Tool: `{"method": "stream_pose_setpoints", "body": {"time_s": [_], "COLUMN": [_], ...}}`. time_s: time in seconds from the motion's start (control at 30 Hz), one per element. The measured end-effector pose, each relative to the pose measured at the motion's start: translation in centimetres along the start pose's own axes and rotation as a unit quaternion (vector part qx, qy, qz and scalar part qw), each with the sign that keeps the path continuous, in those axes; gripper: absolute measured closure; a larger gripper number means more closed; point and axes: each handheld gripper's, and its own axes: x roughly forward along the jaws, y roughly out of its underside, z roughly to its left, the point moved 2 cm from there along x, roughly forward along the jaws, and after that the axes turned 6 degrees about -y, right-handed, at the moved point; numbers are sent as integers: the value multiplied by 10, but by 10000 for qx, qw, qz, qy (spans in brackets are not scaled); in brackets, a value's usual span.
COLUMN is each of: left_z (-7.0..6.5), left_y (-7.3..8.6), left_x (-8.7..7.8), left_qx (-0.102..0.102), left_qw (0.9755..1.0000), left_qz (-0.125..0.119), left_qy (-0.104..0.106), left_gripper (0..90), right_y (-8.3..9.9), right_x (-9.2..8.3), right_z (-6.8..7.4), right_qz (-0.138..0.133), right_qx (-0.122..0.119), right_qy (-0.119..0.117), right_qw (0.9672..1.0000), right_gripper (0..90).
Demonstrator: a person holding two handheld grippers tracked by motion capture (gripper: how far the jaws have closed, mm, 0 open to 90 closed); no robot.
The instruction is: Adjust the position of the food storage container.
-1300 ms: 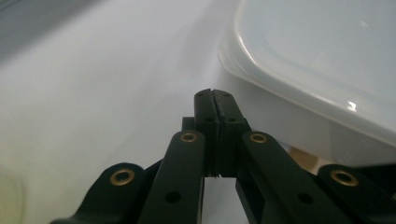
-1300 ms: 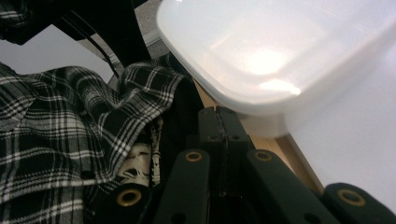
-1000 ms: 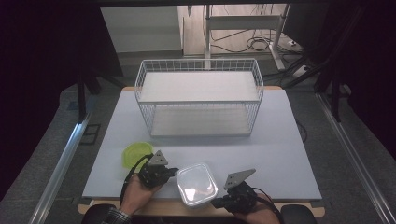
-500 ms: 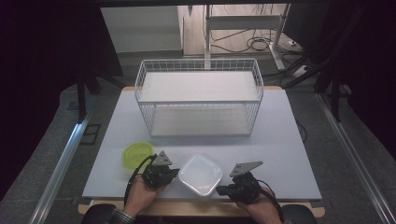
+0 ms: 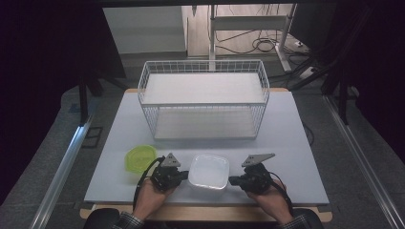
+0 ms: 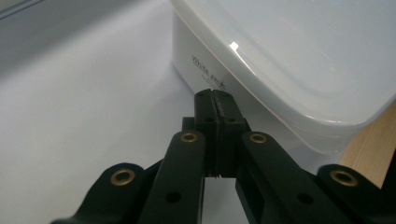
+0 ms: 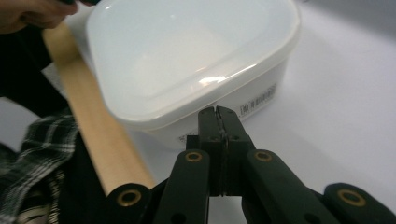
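The white lidded container [image 5: 208, 171] sits on the table [image 5: 296, 143] close to its near wooden edge, between the two grippers. The left gripper [image 5: 180, 175] points at the container's left wall, jaws pressed together with nothing between them, their tips just beside the wall; whether they touch it I cannot tell. The right gripper [image 5: 232, 180] faces the right wall in the same way, jaws together and empty, the tips right by the base. A green bowl [image 5: 140, 158] lies near the left gripper, on its outer side. Beyond the container, bare tabletop runs up to the white wire basket [image 5: 204, 100], which stands well apart across the far half.
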Motion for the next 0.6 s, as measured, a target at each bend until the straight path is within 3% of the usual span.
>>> {"method": "stream_pose_setpoints", "body": {"time_s": [0.17,0.33,0.47,0.6], "left_z": [-2,-1,0,4], "left_y": [-4,-4,-4,-1], "left_x": [4,3,-7,-17], "left_qx": [29,33,109,14], "left_qw": [10000,9999,9989,9978], "left_qz": [-30,-90,-215,-386], "left_qy": [-71,-78,-398,-532], "left_gripper": [900,899,816,693], "right_y": [-7,-8,-7,-4], "right_x": [0,0,-2,-10], "right_z": [-12,-16,-12,-13], "right_qz": [-29,-75,-100,-265], "right_qx": [-31,-30,-205,-305], "right_qy": [234,223,440,672], "right_qw": [9997,9997,9988,9969], "right_gripper": [895,895,861,770]}}
